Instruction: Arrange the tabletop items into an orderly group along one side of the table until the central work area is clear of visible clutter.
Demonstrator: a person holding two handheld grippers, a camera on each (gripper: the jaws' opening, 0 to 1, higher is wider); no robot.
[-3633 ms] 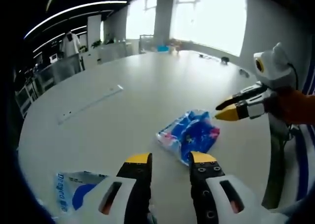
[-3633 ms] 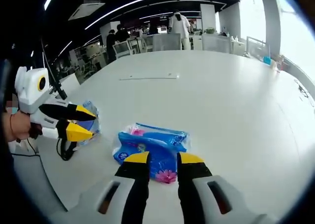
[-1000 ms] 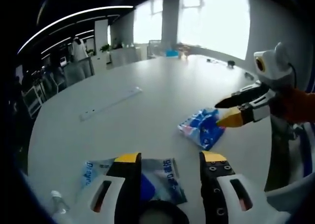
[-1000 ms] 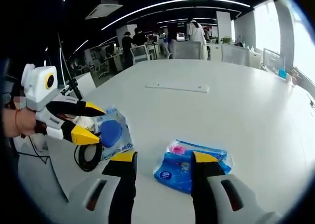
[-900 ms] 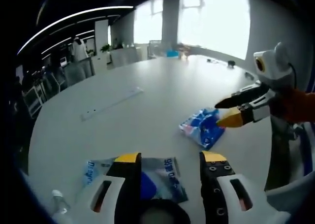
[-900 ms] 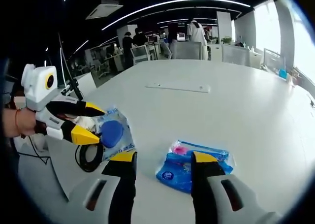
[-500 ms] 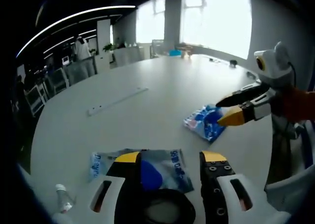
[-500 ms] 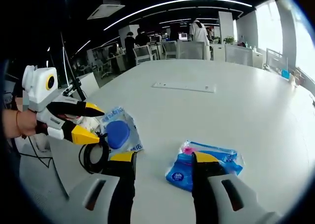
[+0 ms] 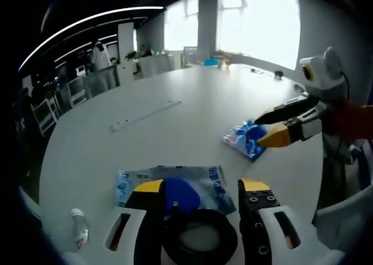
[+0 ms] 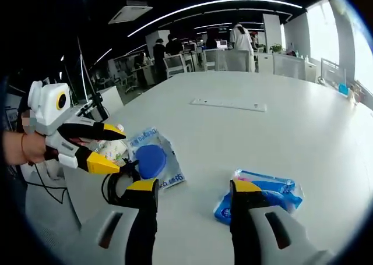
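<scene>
Left gripper view: left gripper (image 9: pixel 201 187) jaws spread wide, nothing pinched. Between and just ahead of them on the white table (image 9: pixel 175 128) lie a black ring-shaped object (image 9: pixel 200 241) and, touching its far edge, a clear wipes pack with a blue round lid (image 9: pixel 175 189). Small clear bottle (image 9: pixel 79 230) lies on its side near the table edge, left of the jaws. Long white strip (image 9: pixel 145 115) farther out, well apart. Right gripper (image 9: pixel 271 127) enters from the right, jaws apart, tips over a blue patterned packet (image 9: pixel 245 140). Right gripper view: right gripper (image 10: pixel 195 189) jaws spread, empty; blue patterned packet (image 10: pixel 262 195) lies just beyond the right jaw tip, the wipes pack (image 10: pixel 154 160) beyond the left one. Left gripper (image 10: pixel 113 148) hangs open beside the wipes pack.
</scene>
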